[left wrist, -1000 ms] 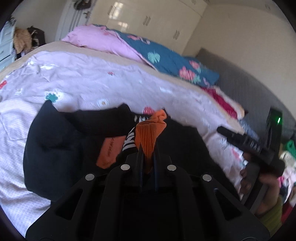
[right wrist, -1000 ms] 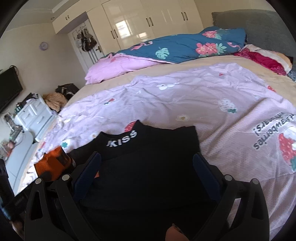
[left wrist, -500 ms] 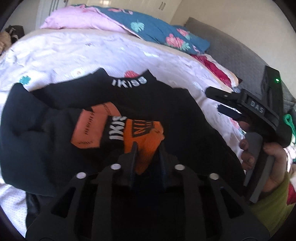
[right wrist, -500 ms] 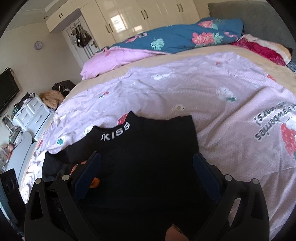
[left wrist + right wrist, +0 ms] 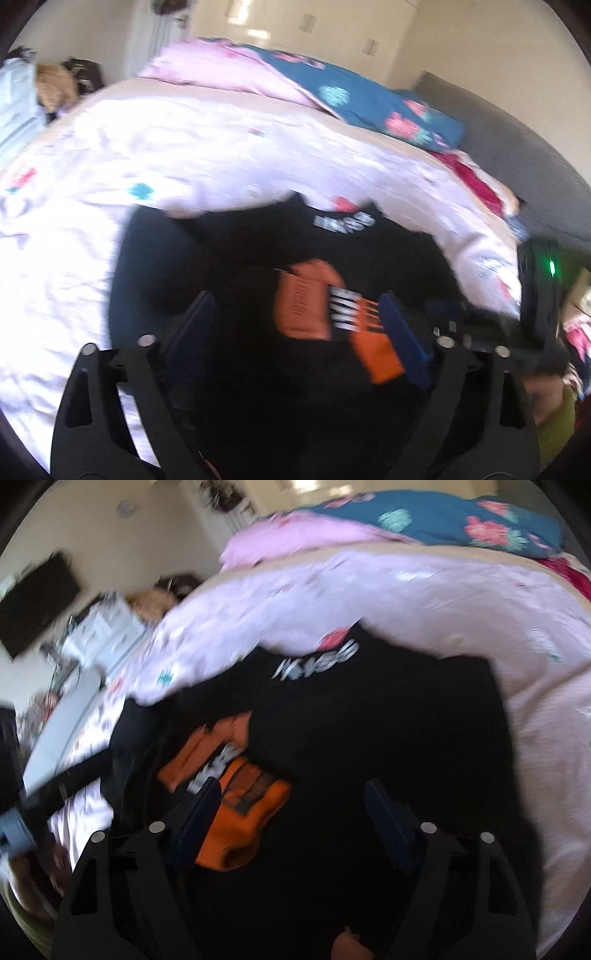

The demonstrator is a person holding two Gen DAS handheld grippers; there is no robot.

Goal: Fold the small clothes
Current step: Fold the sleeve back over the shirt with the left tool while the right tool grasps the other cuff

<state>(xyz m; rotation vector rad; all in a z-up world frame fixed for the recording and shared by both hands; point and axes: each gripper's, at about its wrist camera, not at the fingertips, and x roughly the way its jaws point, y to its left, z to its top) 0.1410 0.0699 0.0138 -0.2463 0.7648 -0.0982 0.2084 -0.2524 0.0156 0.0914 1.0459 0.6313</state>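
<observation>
A black top [image 5: 236,258] with white lettering at its collar lies spread on the pink bedsheet [image 5: 110,177]. Its sleeve with an orange cuff [image 5: 306,310] lies folded across the black front; it also shows in the right wrist view [image 5: 236,797]. My left gripper [image 5: 295,328] is open and empty just above the sleeve. My right gripper [image 5: 291,812] is open and empty over the black top [image 5: 388,720]. The right gripper's body [image 5: 539,295] with a green light shows at the right in the left wrist view. Both views are blurred.
A pink pillow [image 5: 221,70] and a blue floral quilt [image 5: 369,107] lie at the head of the bed. A grey headboard [image 5: 517,147] is at the right. A white dresser [image 5: 103,631] and a dark TV [image 5: 33,605] stand left of the bed.
My left gripper has opened and let go of the orange cuff, which now lies on the black top. Both grippers have shifted and the views have tilted.
</observation>
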